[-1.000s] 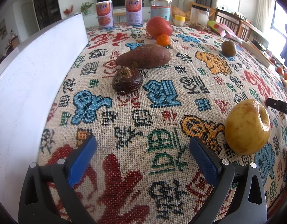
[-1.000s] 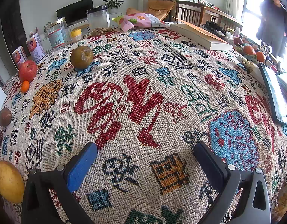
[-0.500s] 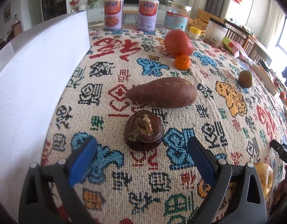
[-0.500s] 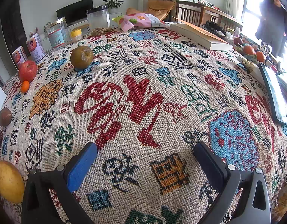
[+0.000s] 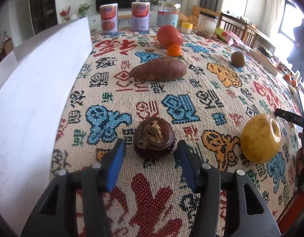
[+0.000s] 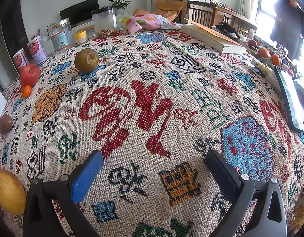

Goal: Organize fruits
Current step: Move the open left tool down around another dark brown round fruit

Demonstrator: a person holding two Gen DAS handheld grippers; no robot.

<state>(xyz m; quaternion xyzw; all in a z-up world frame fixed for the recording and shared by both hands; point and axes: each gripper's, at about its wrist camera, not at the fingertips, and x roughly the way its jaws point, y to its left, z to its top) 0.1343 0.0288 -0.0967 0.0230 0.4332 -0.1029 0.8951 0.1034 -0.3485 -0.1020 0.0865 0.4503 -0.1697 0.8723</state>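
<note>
A dark brown mangosteen [image 5: 154, 137] lies on the patterned cloth, between the fingertips of my left gripper [image 5: 151, 148]. The jaws are open and stand a little apart from it on both sides. Beyond it lie a sweet potato [image 5: 158, 69], a small orange [image 5: 174, 50], a red apple [image 5: 169, 36] and a brown pear [image 5: 238, 59]. A yellow apple [image 5: 260, 138] lies to the right. My right gripper [image 6: 153, 158] is open and empty over bare cloth; the yellow apple [image 6: 7, 191] is at its far left.
A white board [image 5: 33, 83] runs along the left side. Cans [image 5: 109, 21] and jars [image 5: 168, 16] stand at the far edge. In the right wrist view a book [image 6: 211, 37], a snack bag [image 6: 150, 21] and a dark tablet [image 6: 289, 100] lie at the right.
My left gripper moved forward and down toward the mangosteen and narrowed its jaws around it. The right gripper has not moved.
</note>
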